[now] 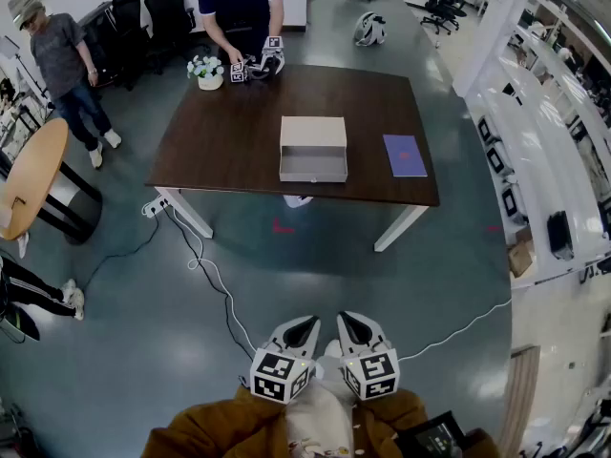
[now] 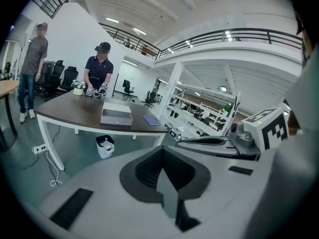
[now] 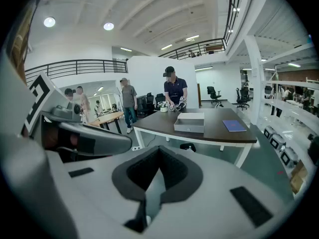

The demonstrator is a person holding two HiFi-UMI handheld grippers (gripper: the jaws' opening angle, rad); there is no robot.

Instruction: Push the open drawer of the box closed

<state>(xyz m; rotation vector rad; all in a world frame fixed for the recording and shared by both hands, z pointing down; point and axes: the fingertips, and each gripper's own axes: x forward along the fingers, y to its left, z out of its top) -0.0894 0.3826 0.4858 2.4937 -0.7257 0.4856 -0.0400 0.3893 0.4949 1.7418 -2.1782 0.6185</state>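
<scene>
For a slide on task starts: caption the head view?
Left gripper and right gripper, both shut, held far from the table where the drawer of the box stands open beside a purple notebook.

Left claw (image 1: pixel 302 326), right claw (image 1: pixel 349 322), side by side, pointing forward, jaws together, empty

The head view's top edge crops the person (image 1: pixel 241 8) at the table's (image 1: pixel 220 151) far edge; the near edge hides most of a bin (image 1: pixel 297 201). The hands on the left gripper (image 1: pixel 305 325) and right gripper (image 1: pixel 347 322) are hidden.
</scene>
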